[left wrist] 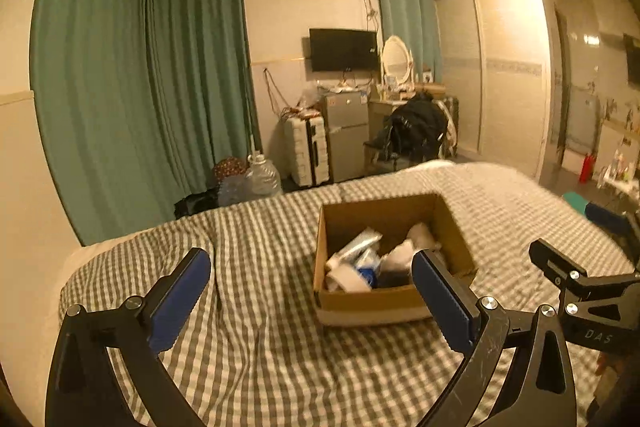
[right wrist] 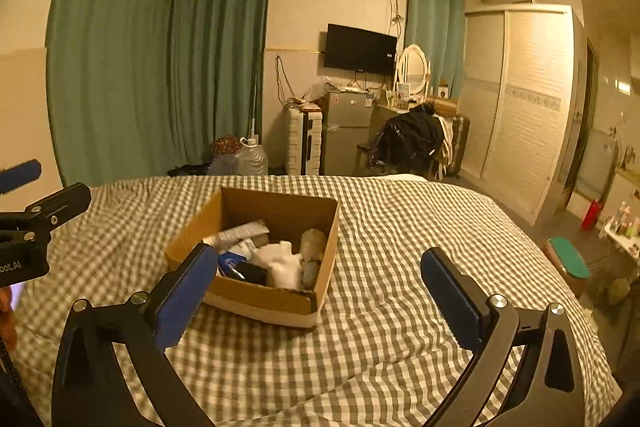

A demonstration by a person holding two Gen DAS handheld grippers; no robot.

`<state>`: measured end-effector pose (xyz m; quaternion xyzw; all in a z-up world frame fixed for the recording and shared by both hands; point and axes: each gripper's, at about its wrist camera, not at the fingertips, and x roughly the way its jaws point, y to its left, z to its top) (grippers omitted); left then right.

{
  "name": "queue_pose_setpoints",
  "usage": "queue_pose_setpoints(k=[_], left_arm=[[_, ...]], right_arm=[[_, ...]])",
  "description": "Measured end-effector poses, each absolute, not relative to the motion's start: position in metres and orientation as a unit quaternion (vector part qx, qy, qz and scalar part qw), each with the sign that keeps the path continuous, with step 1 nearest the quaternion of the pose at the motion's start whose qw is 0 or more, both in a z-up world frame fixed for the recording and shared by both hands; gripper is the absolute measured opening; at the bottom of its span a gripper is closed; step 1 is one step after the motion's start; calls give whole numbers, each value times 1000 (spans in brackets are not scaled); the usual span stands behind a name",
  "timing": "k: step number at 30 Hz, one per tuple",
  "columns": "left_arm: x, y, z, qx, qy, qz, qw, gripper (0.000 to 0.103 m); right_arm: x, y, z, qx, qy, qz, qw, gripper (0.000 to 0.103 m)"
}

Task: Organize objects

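An open cardboard box [left wrist: 448, 227] [right wrist: 320, 267] sits on a bed with a grey checked cover [left wrist: 260, 327] [right wrist: 400, 227]. It holds several small things: a white tube [right wrist: 236, 233], white cloth [right wrist: 282, 261], a blue-and-white item [right wrist: 230, 261], a dark item and a beige round thing [right wrist: 314, 243]. My left gripper [left wrist: 312, 287] is open and empty, held above the bed just short of the box. My right gripper [right wrist: 320, 287] is open and empty, to the right of the box's near corner. The right gripper's body shows in the left wrist view [left wrist: 580, 283].
Green curtains [right wrist: 160, 59] hang on the left. Past the bed's foot stand water jugs [right wrist: 252, 159], a white suitcase [right wrist: 304, 147], a small fridge [right wrist: 346, 131] and a chair heaped with dark clothes [right wrist: 408, 139]. A wardrobe [right wrist: 520, 107] and a green stool [right wrist: 568, 259] stand at the right.
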<state>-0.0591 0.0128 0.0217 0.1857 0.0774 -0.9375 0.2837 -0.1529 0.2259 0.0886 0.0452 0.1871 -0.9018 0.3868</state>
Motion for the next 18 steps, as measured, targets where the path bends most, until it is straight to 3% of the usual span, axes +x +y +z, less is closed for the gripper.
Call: queue_pose_setpoints(k=[18], left_arm=[[-66,17,-12,218,102,-930,277,103]], right_arm=[[-178,216,54,86,202,-901,374,102]])
